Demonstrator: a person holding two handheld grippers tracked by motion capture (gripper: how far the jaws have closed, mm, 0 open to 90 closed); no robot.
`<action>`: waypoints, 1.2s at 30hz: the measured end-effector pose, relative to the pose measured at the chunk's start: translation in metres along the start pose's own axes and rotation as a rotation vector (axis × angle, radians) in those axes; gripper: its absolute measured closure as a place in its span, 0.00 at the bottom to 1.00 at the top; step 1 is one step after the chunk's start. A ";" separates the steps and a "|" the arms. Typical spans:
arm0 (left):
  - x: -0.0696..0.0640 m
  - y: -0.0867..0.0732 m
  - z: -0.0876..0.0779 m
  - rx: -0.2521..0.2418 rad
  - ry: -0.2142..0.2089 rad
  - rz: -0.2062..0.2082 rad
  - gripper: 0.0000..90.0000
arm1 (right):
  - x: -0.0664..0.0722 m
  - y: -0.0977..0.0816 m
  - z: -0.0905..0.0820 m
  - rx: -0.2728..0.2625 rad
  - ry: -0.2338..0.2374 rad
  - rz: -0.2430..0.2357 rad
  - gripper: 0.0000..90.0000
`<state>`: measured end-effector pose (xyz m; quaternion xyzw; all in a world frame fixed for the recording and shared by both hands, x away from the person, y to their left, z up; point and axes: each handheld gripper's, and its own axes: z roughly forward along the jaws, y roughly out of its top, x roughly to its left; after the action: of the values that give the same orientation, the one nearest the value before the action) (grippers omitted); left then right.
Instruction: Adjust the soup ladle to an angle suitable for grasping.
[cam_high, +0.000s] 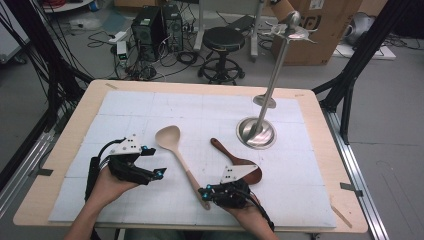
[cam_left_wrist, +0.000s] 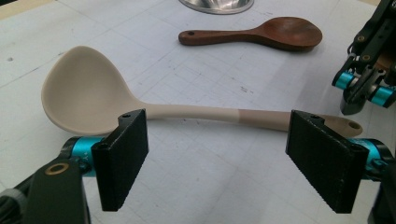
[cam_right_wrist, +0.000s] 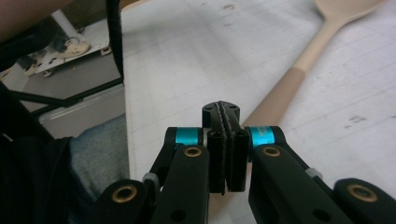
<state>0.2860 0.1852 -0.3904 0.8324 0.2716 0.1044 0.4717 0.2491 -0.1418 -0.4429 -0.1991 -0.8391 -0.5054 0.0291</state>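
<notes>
A pale beige ladle (cam_high: 177, 155) lies flat on the white mat of the bench (cam_high: 150, 105), between the two hands. In the high view its long axis runs on a slant: the round bowl points away from the person and toward the left, and the handle comes back toward the near edge and the right. The far part of the handle is lighter; the near part is a darker tan and ends in a small hanging hole.

The left claw (cam_high: 150, 167) hovers just left of the ladle, its jaws spread wide apart with nothing between them. In the left gripper view the ladle (cam_left_wrist: 187, 112) lies crosswise just beyond the two black pads (cam_left_wrist: 123, 158), bowl on the left of that view and handle tip near the right pad, not touched by either.

The right claw (cam_high: 206, 191) sits at the handle's near end, its jaws pressed together on nothing. In the right gripper view the closed tips (cam_right_wrist: 226, 154) stand over the tan end of the ladle handle (cam_right_wrist: 299, 74), which runs up to the right; whether they touch it cannot be told.

A dark wooden spoon (cam_high: 235, 157) lies to the right of the ladle, its handle pointing away and leftward, its bowl partly under the right claw's grey plate. A metal stand (cam_high: 256, 131) with a round base rises farther right.
</notes>
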 end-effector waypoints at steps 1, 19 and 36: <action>0.000 0.000 0.000 -0.001 -0.001 -0.001 0.24 | 0.000 0.000 0.002 0.004 0.003 -0.007 1.00; 0.000 -0.001 0.000 0.000 0.002 -0.005 0.24 | 0.004 -0.003 0.020 0.119 0.035 0.002 1.00; 0.000 -0.001 0.000 -0.002 0.002 -0.003 0.24 | 0.007 -0.002 0.018 0.140 0.015 -0.018 1.00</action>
<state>0.2859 0.1856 -0.3911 0.8314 0.2731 0.1049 0.4725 0.2449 -0.1252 -0.4520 -0.1854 -0.8739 -0.4472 0.0449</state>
